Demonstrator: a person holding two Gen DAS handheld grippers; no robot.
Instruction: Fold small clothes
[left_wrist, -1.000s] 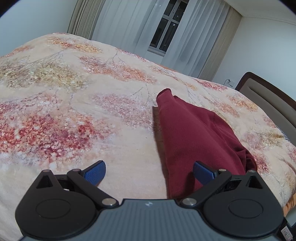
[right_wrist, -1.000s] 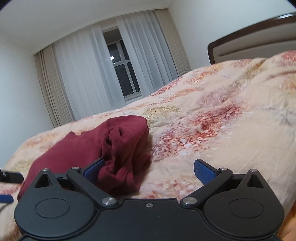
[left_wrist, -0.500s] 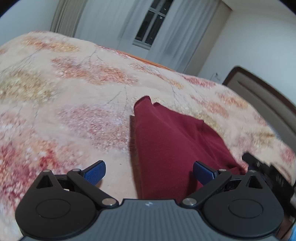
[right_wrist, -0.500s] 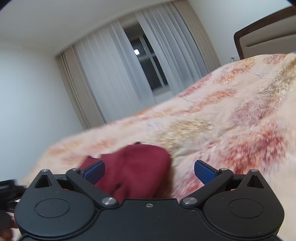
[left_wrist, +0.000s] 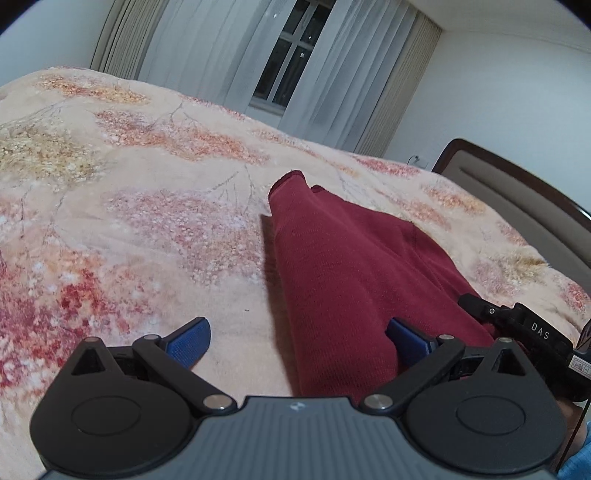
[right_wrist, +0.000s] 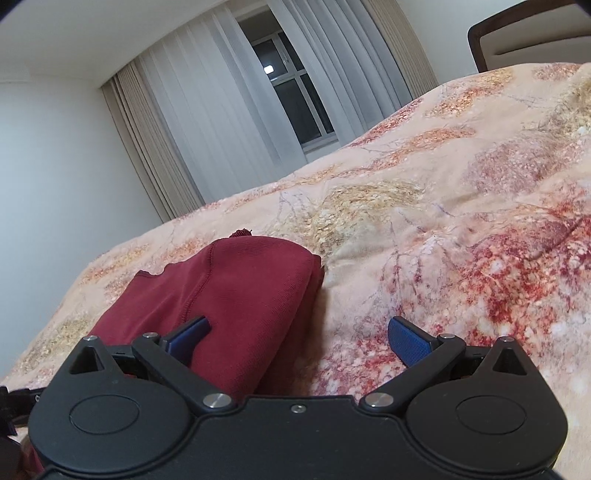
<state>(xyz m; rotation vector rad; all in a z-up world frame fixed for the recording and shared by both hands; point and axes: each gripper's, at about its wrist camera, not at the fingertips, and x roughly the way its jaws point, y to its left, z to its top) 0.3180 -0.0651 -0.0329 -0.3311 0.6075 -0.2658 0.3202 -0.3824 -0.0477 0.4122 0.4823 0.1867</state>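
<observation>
Two handheld grippers hover low over a bed, both with blue-padded fingers spread wide and nothing between them. A dark red garment (left_wrist: 354, 266), folded into a long, narrow shape, lies flat on the floral bedspread (left_wrist: 147, 221) straight ahead of the left gripper (left_wrist: 297, 339), its near end running in between the fingers on the right-hand side and its far tip pointing toward the curtained window (left_wrist: 284, 70). The left gripper's right finger (left_wrist: 408, 341) sits over the cloth; whether it touches cannot be told. At the right of that view the black body of the right gripper (left_wrist: 524, 328) sits at the garment's edge. From the right gripper (right_wrist: 299, 339), the same garment (right_wrist: 236, 295) fills the space ahead and to the left, its rounded fold thick and seamed, with the left finger (right_wrist: 192, 332) over it and the right finger (right_wrist: 408, 341) over bare bedspread (right_wrist: 461, 221). A padded headboard (left_wrist: 517, 192) stands at the far right.
</observation>
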